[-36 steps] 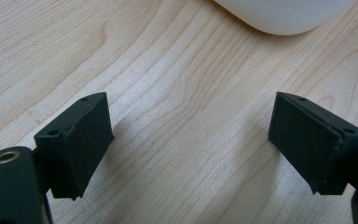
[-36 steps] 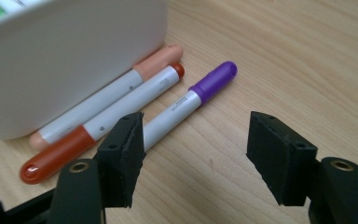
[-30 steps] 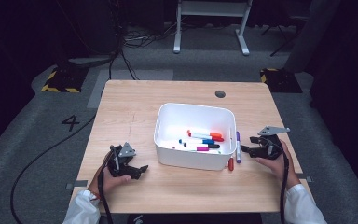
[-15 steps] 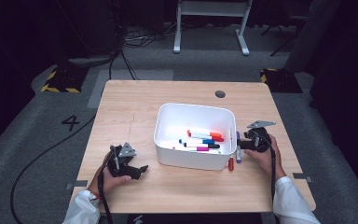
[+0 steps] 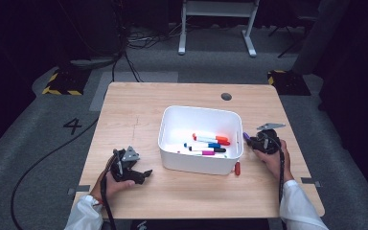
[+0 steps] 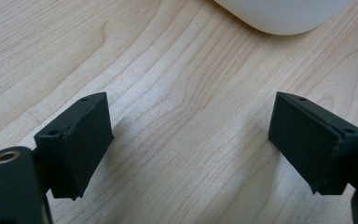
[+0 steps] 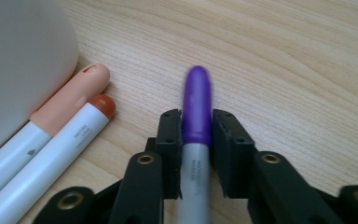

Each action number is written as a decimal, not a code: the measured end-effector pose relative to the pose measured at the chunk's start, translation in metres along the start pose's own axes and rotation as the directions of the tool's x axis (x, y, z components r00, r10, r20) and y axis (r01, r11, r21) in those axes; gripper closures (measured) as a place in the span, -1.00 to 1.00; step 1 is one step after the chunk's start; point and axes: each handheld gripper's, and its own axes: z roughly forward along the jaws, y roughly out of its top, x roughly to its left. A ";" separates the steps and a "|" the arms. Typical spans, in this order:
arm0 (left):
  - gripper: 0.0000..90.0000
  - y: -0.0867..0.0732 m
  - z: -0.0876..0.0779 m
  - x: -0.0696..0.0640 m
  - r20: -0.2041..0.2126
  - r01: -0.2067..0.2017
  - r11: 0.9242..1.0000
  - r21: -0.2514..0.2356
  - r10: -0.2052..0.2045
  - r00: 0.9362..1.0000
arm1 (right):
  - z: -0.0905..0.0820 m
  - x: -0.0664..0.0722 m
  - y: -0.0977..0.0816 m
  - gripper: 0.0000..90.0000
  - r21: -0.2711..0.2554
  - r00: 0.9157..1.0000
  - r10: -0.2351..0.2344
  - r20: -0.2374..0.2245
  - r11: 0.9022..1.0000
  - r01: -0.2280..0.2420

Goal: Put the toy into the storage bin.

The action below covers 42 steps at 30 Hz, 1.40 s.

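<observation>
Purple marker (image 7: 196, 116) lies on the pale wooden bench (image 5: 134, 110), clamped in the right claw (image 7: 196, 135) whose jaws have just closed, beside a white tub (image 5: 172, 129). Two more markers (image 7: 60, 140) rest against the tub, grey floor (image 5: 43, 143) surrounds, and the left claw (image 6: 189, 140) gapes wide, holding nothing.

Readable marks in the scene

A black number "4" (image 5: 72, 126) is on the grey floor left of the table. Small grey print on the brown-capped marker (image 7: 60, 154) is too blurred for a sure reading.
</observation>
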 end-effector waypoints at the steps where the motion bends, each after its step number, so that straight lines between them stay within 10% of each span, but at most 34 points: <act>1: -0.70 0.000 0.000 0.000 0.000 0.000 1.000 0.000 0.000 1.000 | 0.000 0.000 -0.001 0.66 0.000 1.000 -0.003 0.001 1.000 0.003; 9: -0.70 0.000 0.000 0.000 0.000 0.000 1.000 0.000 0.000 1.000 | -0.013 -0.007 -0.006 0.67 -0.046 0.999 -0.005 -0.036 0.999 0.003; 17: -0.70 0.000 0.000 0.000 0.000 0.000 1.000 0.000 0.000 1.000 | -0.070 -0.002 0.013 0.67 -0.196 0.992 -0.072 -0.106 0.979 0.051; 31: -0.70 0.000 0.000 0.000 0.000 0.000 1.000 0.000 0.000 1.000 | -0.133 0.039 0.085 0.67 -0.322 0.945 -0.301 -0.128 0.914 0.247; 42: -0.70 0.000 0.000 0.000 0.000 0.000 1.000 0.000 0.000 1.000 | -0.132 0.086 0.121 0.66 -0.335 0.896 -0.409 -0.174 0.880 0.337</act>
